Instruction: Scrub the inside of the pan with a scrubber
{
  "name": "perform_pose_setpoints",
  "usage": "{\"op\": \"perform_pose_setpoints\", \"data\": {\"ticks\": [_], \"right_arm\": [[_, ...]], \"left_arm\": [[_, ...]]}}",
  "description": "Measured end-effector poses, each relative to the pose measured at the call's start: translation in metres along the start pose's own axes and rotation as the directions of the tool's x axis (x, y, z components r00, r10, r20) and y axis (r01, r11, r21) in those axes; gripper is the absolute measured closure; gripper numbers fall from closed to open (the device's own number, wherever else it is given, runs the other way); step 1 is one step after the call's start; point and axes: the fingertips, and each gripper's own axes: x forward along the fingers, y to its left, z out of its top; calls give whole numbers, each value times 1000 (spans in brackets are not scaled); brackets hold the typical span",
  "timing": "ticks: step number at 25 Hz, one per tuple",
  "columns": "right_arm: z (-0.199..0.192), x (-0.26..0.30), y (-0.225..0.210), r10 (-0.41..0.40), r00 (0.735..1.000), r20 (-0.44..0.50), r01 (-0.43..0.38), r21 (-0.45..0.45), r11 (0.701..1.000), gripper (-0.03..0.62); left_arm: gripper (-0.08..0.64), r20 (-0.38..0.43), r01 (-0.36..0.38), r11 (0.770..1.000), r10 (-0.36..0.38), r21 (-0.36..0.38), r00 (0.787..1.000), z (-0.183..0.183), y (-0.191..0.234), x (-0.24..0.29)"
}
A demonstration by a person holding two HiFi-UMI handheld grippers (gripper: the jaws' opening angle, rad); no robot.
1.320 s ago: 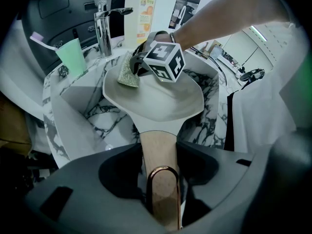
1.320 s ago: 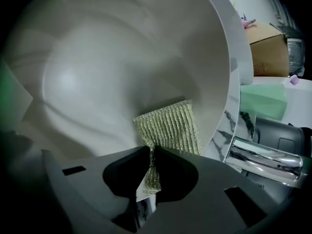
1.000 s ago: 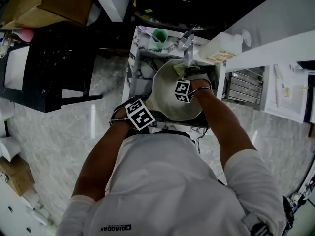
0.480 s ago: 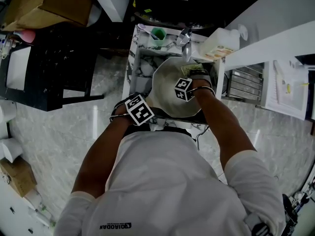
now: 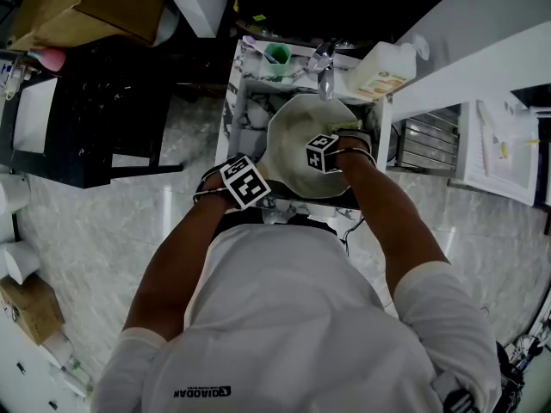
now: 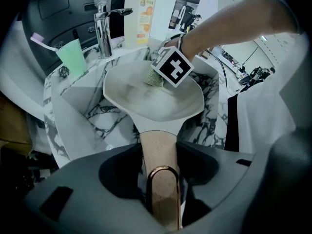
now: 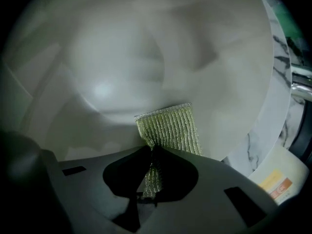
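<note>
A pale cream pan [image 5: 297, 157] sits tilted over the marble sink [image 5: 245, 110]. Its wooden handle [image 6: 158, 160] with a copper loop runs back between the jaws of my left gripper [image 6: 160, 189], which is shut on it. In the head view the left gripper [image 5: 244, 185] is at the pan's near left rim. My right gripper [image 5: 325, 151] reaches into the pan from the right and is shut on a yellow-green mesh scrubber [image 7: 170, 130]. The scrubber lies pressed against the pan's inner wall [image 7: 146, 57]. In the left gripper view the scrubber [image 6: 155, 78] shows under the right gripper's marker cube.
A chrome tap [image 6: 103, 28] stands behind the pan, beside a green cup [image 6: 72, 55] holding a toothbrush and a white jug with an orange label [image 6: 139, 13]. A black table [image 5: 77, 110] is at the left. White counters [image 5: 482, 67] stand at the right.
The pan and both grippers have shifted slightly toward the tap. The right gripper with the scrubber has slid a little across the pan's inside.
</note>
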Motion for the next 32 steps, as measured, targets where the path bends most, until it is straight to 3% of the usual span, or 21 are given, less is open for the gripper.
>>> {"op": "perform_pose_setpoints", "data": {"ticks": [6,10,12,16,22,25,29,32], "right_arm": [[-4,-4,36,178,983,-40,-178,19,984,529],[-3,-5,58,298,954,-40,-296,45,954,529],[-3,-5,68,366,930,-26,-362,99,927,529],[0,-28,89,533,839,111,-543,250,802,529],[12,-42,108,670,702,243,-711,294,639,529],[22,-55,120,729,604,321,-795,297,529,529],[41,-78,134,782,443,438,-896,261,360,529],[47,-86,137,783,372,499,-927,245,284,529]], "left_arm": [[334,4,-8,1000,8,5,1000,1,0,-1],[335,2,-1,1000,1,-3,1000,1,0,-1],[336,0,3,1000,-3,-6,1000,1,0,0],[336,1,0,1000,0,-6,1000,1,1,-1],[336,-4,0,1000,0,-7,1000,1,0,-1],[336,-6,3,1000,-3,-8,1000,1,0,-1],[336,-5,-2,1000,2,-7,1000,0,1,-1],[336,-7,1,1000,-2,-6,1000,1,0,0]]}}
